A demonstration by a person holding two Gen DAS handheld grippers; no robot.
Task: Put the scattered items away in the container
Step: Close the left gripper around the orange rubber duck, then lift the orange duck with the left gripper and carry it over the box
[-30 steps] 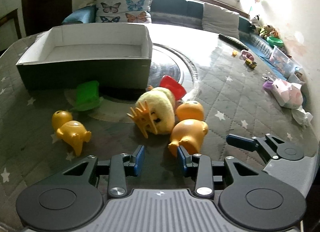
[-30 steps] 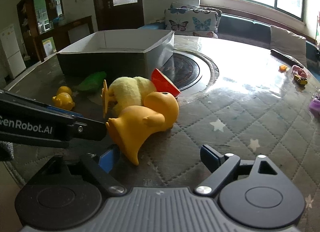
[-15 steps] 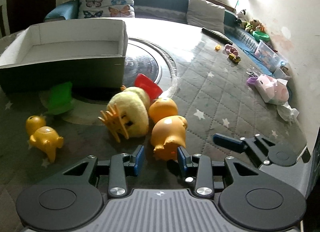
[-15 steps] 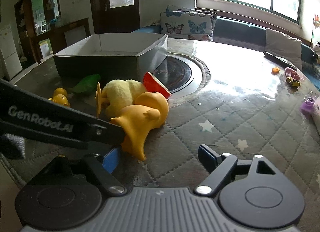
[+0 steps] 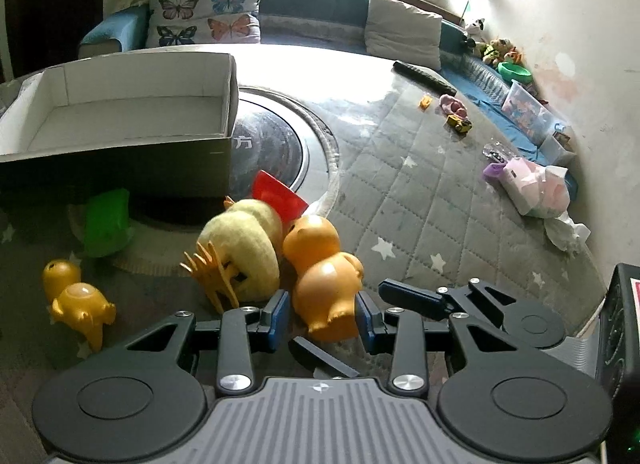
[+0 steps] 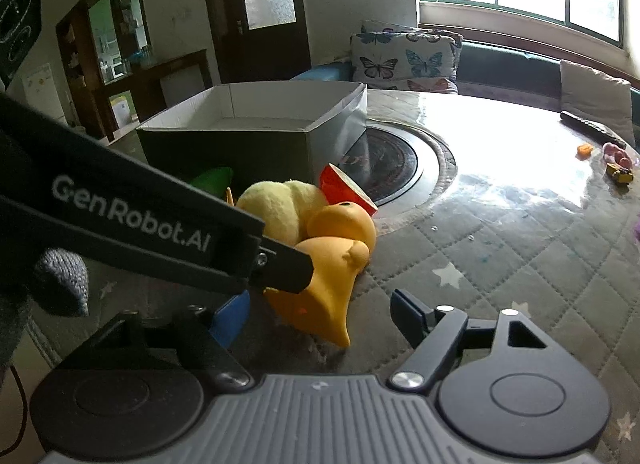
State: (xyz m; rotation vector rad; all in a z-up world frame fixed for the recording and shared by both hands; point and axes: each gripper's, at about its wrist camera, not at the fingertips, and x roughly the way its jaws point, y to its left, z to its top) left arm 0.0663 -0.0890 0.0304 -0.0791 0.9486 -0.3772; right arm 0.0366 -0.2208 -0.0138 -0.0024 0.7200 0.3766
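Note:
A large orange rubber duck lies on the quilted table with its tail end between the blue pads of my left gripper; the jaws are open and stand on either side of it, close to its flanks. The duck also shows in the right wrist view, partly behind the left gripper's black arm. My right gripper is open and empty just in front of the duck. A yellow plush duck, a red cup, a green toy and a small orange duck lie nearby. The open cardboard box stands behind them.
A round turntable inset lies right of the box. Small toys, a remote and a pink bag sit at the table's far right. A sofa with butterfly cushions is beyond.
My left gripper has moved forward and right, so the large orange duck's tail now sits between its open jaws. The right gripper has held nearly still.

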